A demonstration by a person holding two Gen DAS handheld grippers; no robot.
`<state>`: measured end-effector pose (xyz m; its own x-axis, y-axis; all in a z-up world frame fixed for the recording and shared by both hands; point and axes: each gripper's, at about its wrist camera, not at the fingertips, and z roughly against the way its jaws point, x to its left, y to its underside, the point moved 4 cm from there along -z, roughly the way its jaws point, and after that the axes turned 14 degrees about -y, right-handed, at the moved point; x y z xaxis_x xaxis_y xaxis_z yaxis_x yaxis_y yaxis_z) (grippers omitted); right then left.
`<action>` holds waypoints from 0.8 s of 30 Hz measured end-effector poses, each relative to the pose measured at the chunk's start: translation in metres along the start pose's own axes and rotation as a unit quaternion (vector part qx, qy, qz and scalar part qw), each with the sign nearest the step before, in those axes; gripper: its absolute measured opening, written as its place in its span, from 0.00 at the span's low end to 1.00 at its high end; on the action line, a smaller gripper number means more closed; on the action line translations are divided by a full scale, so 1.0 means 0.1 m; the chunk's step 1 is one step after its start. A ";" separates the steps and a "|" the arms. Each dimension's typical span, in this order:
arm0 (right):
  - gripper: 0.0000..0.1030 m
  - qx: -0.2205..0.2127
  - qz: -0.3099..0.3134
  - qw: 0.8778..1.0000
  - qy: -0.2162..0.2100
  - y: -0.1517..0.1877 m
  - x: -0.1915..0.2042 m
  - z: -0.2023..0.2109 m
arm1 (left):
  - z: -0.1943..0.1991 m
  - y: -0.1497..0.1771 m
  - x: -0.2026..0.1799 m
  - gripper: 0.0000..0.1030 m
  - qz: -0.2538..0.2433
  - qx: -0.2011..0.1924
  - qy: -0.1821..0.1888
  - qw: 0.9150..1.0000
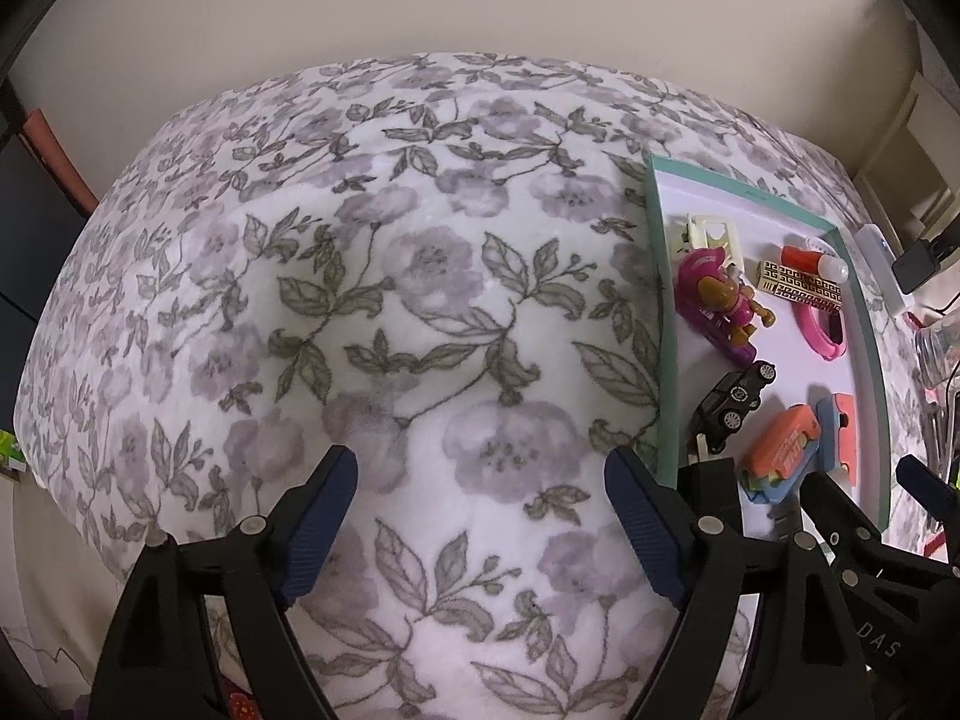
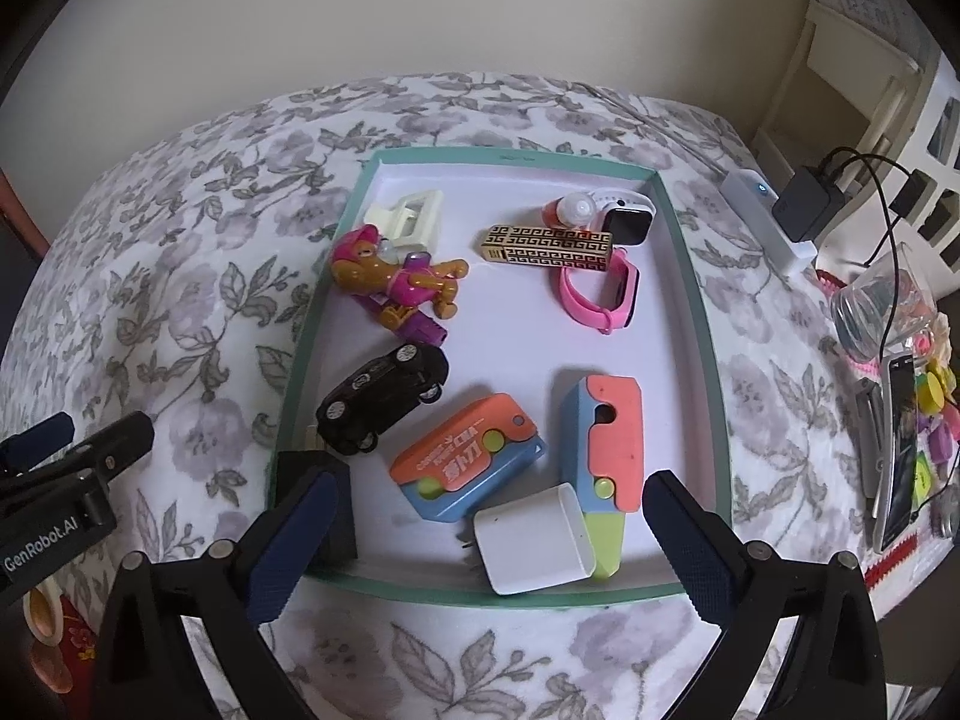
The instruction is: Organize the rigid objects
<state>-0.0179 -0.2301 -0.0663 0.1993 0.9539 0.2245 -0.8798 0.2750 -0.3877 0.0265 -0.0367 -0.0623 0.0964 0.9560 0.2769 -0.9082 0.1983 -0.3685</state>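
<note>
Left fingers: my left gripper [image 1: 480, 516] is spread wide over the floral bedspread [image 1: 372, 276], holding nothing; no object lies between its pads.
Right fingers: my right gripper [image 2: 486, 540] is likewise spread and empty, poised over the near edge of the tray [image 2: 696, 324], with the white charger block [image 2: 531, 546] lying between the two pads.
Location of task items: all visible toys sit inside the green-rimmed tray on the bed, which lies to the right of my left gripper.
Orientation, white charger block: lying flat; long axis runs roughly left to right, tilted slightly; its prongs appear to point left, though they are small.
Orientation, toy car [image 2: 384, 399]: on its side, wheels facing me; long axis runs diagonally from near-left to far-right.
Orientation, patterned gold bar [image 2: 549, 246]: long axis near horizontal, resting against the pink watch [image 2: 600, 294].
Risk one: the charger block touches the blue-and-coral case [image 2: 600, 444]; closing on it could, in my judgement, drag or tip that case.
Risk two: the bed is soft, so pressing down may tilt the tray and slide its contents.
Risk three: a black block [image 2: 318, 504] sits right by my right gripper's left pad and could be knocked.
</note>
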 end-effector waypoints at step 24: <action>1.00 -0.026 -0.014 1.000 -0.002 0.21 0.09 0.35 | 0.19 0.24 0.24 0.83 0.007 -0.026 -0.004 1.000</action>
<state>-0.0494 -0.2203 -0.0411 0.2209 0.9454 0.2397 -0.8503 0.3070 -0.4275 -0.0008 -0.0129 -0.0470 0.0811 0.9572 0.2780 -0.8874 0.1964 -0.4171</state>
